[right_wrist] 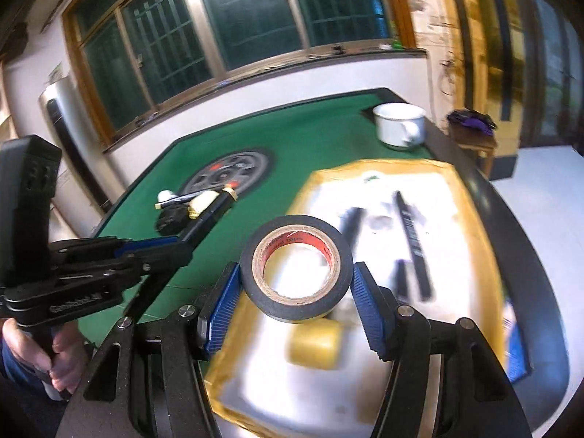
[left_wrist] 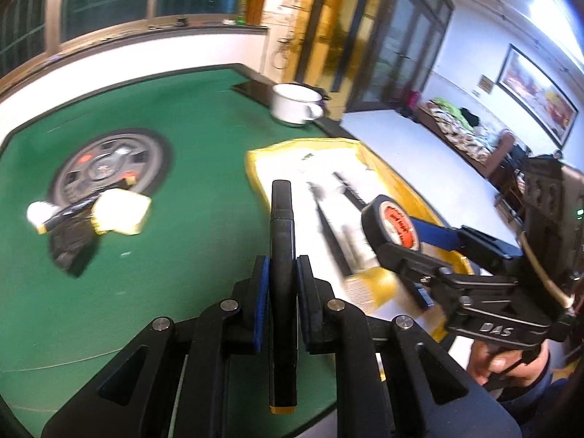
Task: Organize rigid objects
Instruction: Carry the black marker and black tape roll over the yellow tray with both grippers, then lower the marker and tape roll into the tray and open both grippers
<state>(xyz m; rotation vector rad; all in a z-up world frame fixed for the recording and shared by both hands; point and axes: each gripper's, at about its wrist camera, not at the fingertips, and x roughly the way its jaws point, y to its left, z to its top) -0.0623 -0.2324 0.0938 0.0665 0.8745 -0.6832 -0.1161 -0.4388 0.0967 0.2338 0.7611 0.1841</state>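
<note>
Black tape [right_wrist: 296, 265] sits clamped in the right gripper [right_wrist: 296, 292]; the left gripper [left_wrist: 283, 284] pinches a pen [left_wrist: 281, 255]. Both look mid-carry. Next, each needs lowering into the tray [right_wrist: 471, 197] by the table's right edge.
</note>
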